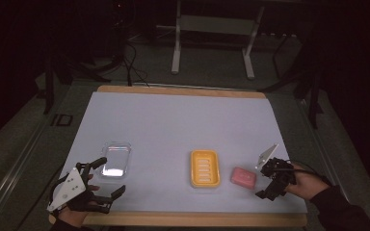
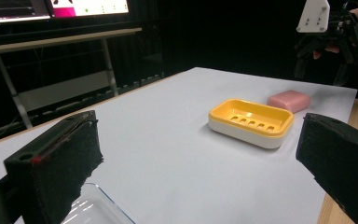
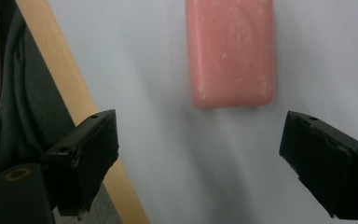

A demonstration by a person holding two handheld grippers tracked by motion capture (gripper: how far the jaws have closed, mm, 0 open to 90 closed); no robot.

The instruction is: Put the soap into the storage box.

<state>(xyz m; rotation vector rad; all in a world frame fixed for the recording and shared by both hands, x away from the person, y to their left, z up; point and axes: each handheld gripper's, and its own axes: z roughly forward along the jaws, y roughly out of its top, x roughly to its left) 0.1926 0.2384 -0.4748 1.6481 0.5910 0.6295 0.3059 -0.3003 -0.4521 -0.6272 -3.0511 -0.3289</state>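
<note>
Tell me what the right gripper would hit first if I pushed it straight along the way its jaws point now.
Most likely the pink soap bar: in the right gripper view it lies flat on the white sheet straight ahead of the right gripper, whose jaws stand open and empty. Depth is hard to judge.

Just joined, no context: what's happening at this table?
A person holds a gripper in each hand. The right gripper hangs open just above and beside the pink soap, not touching it. The yellow dish sits empty next to the soap. The left gripper is open by a clear tray.
</note>
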